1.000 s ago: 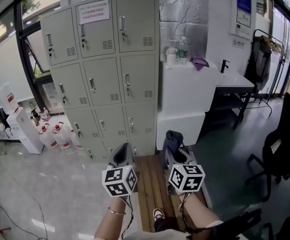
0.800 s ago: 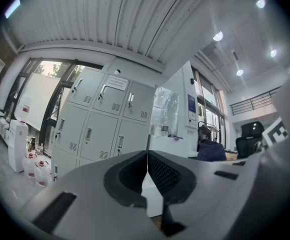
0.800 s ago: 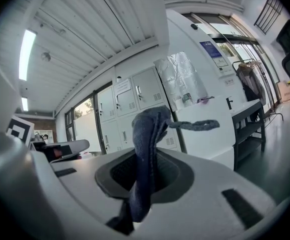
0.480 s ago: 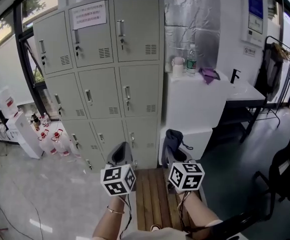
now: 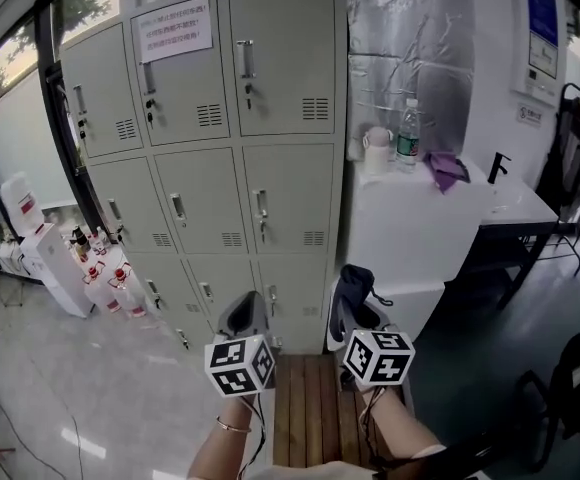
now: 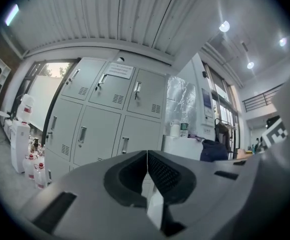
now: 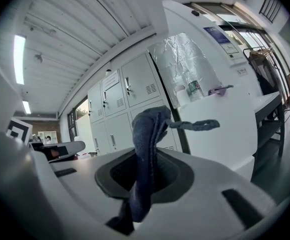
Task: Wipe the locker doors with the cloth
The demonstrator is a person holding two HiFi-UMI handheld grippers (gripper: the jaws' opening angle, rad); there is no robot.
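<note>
the dark blue cloth [image 7: 146, 134] is pinched in the right gripper [image 5: 355, 303] — its fingers are shut tight on the cloth's middle, and a loose end sticks up and flops to the side. the left gripper [image 5: 246, 316] holds nothing; its fingers are pressed together with no gap. the locker doors [image 5: 270, 198] stand straight ahead and higher up, well apart from both grippers, so i think no wiping has begun yet. the cloth points up and forward, toward the doors. the right gripper is low down, about in line with the right-hand row of doors, near the white table [image 5: 410, 228] — so that row looks like the closest place to start. the cloth would have to go forward and up to meet a door.
</note>
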